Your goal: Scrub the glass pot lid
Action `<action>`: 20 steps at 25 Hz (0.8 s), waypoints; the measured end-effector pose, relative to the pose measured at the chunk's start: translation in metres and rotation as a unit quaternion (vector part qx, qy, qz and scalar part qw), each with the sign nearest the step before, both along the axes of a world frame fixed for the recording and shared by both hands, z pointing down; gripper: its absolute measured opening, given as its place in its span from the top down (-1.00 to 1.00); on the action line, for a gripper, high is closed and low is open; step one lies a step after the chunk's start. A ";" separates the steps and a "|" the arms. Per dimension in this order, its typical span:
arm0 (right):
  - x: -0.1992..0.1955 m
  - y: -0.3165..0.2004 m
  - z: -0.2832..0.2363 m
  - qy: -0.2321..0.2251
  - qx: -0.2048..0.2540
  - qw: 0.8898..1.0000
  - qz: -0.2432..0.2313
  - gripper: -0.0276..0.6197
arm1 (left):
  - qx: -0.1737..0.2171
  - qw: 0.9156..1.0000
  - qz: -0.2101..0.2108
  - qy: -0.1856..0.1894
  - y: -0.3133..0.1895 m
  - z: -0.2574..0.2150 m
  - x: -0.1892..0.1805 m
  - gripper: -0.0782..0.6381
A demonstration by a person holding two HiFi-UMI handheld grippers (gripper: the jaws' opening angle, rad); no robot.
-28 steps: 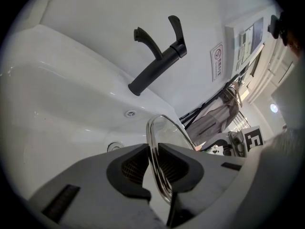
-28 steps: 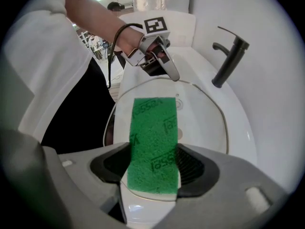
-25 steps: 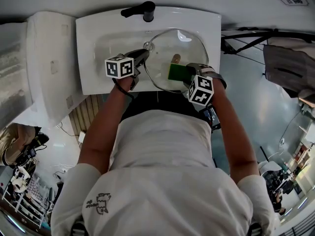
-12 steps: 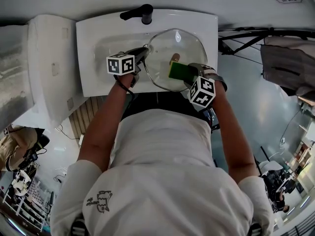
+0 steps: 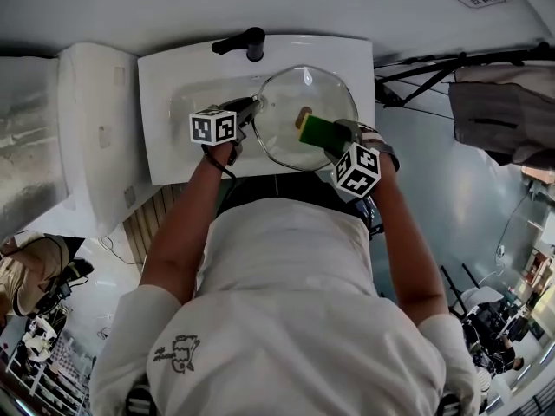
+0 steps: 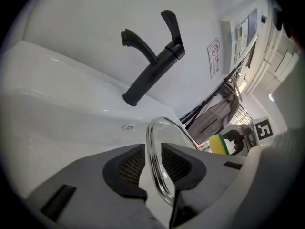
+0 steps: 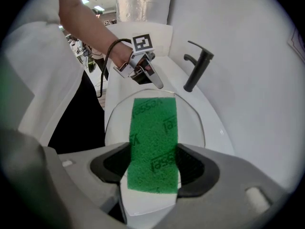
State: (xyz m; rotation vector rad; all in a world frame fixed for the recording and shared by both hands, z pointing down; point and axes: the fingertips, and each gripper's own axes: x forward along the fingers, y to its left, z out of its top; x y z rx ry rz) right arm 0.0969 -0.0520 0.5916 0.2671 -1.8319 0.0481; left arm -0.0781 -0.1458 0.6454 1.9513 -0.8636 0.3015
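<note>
The glass pot lid (image 5: pixel 299 89), round with a chrome rim, stands tilted over the white sink (image 5: pixel 173 85). My left gripper (image 5: pixel 253 107) is at its left edge. In the left gripper view the rim (image 6: pixel 151 147) runs between the jaws of this gripper (image 6: pixel 153 171), which are opening, with a thin gap beside the rim. My right gripper (image 5: pixel 334 137) is shut on a green and yellow sponge (image 5: pixel 321 131). The sponge's green face (image 7: pixel 153 137) lies against the lid's glass (image 7: pixel 190 123), between the pads of the right gripper (image 7: pixel 153 168).
A black faucet (image 5: pixel 247 40) stands at the back of the sink, just beyond the lid. A white counter (image 5: pixel 95 120) adjoins the sink on the left. A dark rack with grey cloth (image 5: pixel 503 102) stands to the right. The person's body fills the foreground.
The sponge has slid a little up the lid toward the faucet. The left gripper stays at the lid's left rim.
</note>
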 end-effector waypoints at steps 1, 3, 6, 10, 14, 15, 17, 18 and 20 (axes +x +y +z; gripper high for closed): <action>0.000 -0.001 -0.003 0.000 0.003 1.000 0.002 0.02 | 0.005 1.000 -0.001 -0.004 -0.001 -0.002 -0.002 0.44; -0.002 -0.005 -0.009 -0.002 0.011 1.000 0.008 0.02 | 0.014 1.000 -0.001 -0.009 -0.003 -0.007 -0.008 0.35; -0.008 -0.010 -0.023 -0.021 0.019 0.999 0.031 0.02 | 0.030 0.999 0.002 -0.012 -0.002 -0.023 -0.014 0.32; -0.021 -0.022 -0.047 -0.088 0.012 0.992 0.090 0.02 | 0.061 0.998 0.008 -0.018 0.000 -0.054 -0.022 0.32; -0.034 -0.041 -0.078 -0.167 0.022 0.975 0.146 0.02 | 0.099 0.995 0.014 -0.021 0.004 -0.089 -0.032 0.32; -0.036 -0.045 -0.086 -0.190 0.025 0.968 0.159 0.02 | 0.109 0.994 0.016 -0.025 0.007 -0.097 -0.036 0.32; -0.041 -0.052 -0.103 -0.225 0.032 0.958 0.177 0.02 | 0.127 0.991 0.016 -0.033 0.014 -0.115 -0.044 0.32; -0.043 -0.055 -0.111 -0.237 0.037 0.954 0.181 0.02 | 0.135 0.990 0.014 -0.036 0.016 -0.123 -0.049 0.32; -0.048 -0.059 -0.127 -0.260 0.049 0.946 0.185 0.02 | 0.148 0.988 0.008 -0.039 0.022 -0.139 -0.059 0.32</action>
